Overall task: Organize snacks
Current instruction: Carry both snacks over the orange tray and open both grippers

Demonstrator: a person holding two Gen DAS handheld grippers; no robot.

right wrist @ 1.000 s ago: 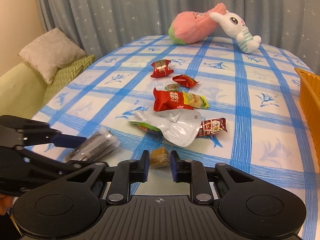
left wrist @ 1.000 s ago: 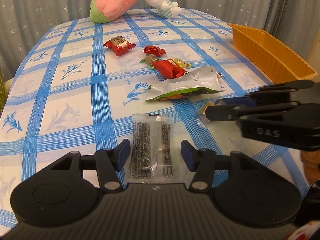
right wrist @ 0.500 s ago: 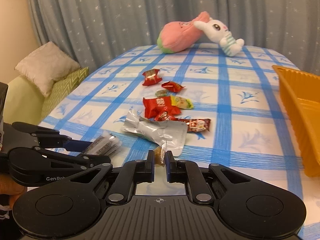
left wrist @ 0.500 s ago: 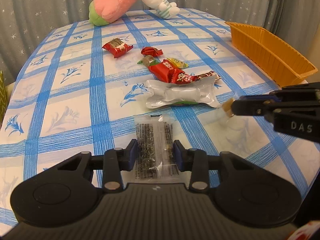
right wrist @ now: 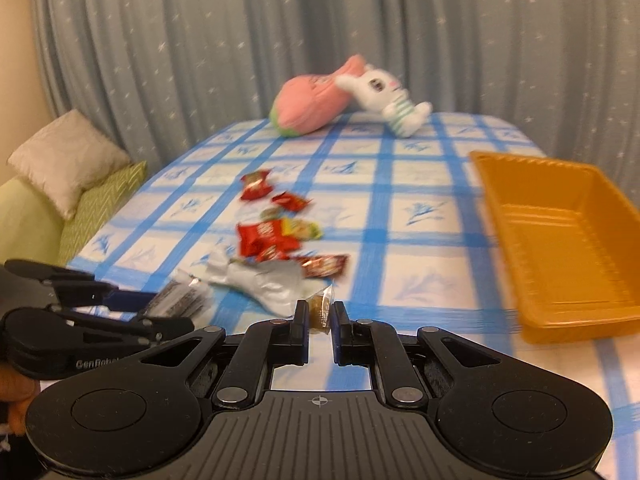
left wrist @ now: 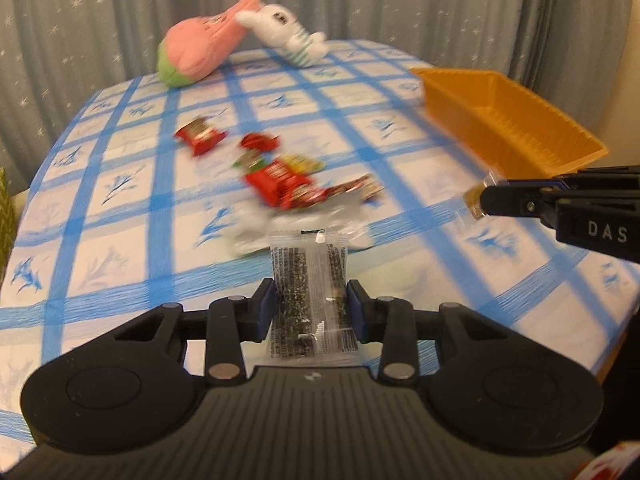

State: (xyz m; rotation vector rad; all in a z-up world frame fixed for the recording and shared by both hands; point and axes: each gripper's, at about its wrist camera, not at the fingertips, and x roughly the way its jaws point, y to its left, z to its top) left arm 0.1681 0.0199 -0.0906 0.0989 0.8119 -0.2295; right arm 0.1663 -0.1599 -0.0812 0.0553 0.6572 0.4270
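Clear crinkly film around the dark seaweed packet [left wrist: 310,292] feels feather-light and slippery; my left gripper [left wrist: 311,309] pinches its side edges, lifted over the table [left wrist: 120,216]. My right gripper [right wrist: 320,318] is nearly closed on a small brown candy [right wrist: 319,307], firm, near the orange tray [right wrist: 560,248].

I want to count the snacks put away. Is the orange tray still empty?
Empty, as far as visible: the orange tray shows only its bare ribbed floor in the right wrist view. Its near corner is hidden by the front wall.
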